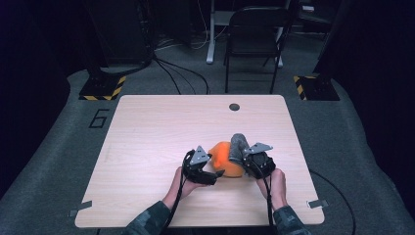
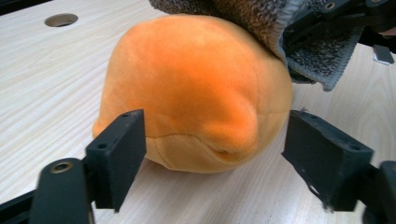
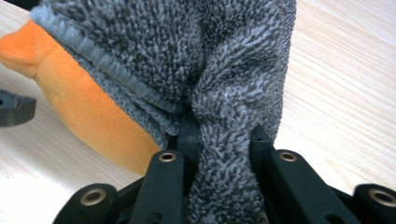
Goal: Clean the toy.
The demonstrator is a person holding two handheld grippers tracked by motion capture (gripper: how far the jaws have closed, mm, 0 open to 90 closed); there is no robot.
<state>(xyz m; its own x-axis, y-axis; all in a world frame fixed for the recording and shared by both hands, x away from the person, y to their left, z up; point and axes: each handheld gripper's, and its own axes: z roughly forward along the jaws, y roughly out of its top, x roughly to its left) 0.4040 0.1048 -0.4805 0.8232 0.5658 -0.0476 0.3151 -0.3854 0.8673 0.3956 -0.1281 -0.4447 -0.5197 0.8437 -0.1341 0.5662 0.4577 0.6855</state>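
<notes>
Near the table's [image 1: 147, 205] front edge, right of its middle, your left gripper [image 2: 215, 158] stands with its jaws apart, either side of the orange plush toy [image 2: 196, 88] without pressing it (the toy lies straight ahead of that gripper, touching neither jaw). The toy is round, soft and bright orange, resting on the pale wood. Just beyond and to its right, your right gripper [image 3: 223, 140] is clamped on a grey terry cloth [image 3: 187, 51], draped over the toy's top.

Left gripper [image 1: 218, 172] jaws apart; right gripper [image 1: 243, 157] clamped tight.
</notes>
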